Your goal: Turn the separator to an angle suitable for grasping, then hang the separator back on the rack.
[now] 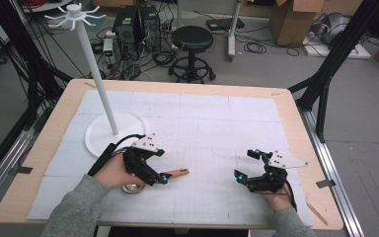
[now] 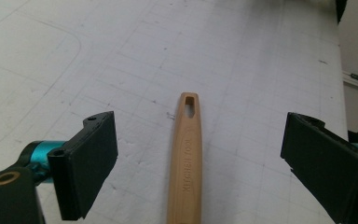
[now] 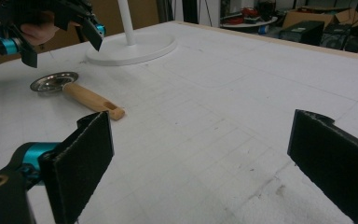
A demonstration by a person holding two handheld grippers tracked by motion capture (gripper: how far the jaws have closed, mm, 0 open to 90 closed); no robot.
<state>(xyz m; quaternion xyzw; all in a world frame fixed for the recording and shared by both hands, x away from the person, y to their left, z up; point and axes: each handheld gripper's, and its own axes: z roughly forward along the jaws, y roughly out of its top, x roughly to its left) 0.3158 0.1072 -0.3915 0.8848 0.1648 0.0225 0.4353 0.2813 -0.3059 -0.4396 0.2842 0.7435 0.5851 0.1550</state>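
Observation:
A small strainer lies flat on the white mat, its metal bowl (image 1: 133, 188) toward the person and its wooden handle (image 1: 180, 173) pointing right. My left gripper (image 1: 160, 166) hovers just above the handle (image 2: 188, 158), open, with the handle lying between the wide-apart jaws and touching neither pad. The right gripper view shows the bowl (image 3: 54, 82), the handle (image 3: 93, 100) and the left gripper (image 3: 56, 35) raised over them. My right gripper (image 1: 244, 164) rests at the front right of the mat, open, nothing between its pads (image 3: 81, 163).
A white stand with a round base (image 1: 101, 133) and a tall pole topped by hooks (image 1: 74, 15) is at the back left of the mat. The wooden table edge (image 1: 296, 123) frames the mat. A stool (image 1: 192, 39) and boxes stand on the floor beyond.

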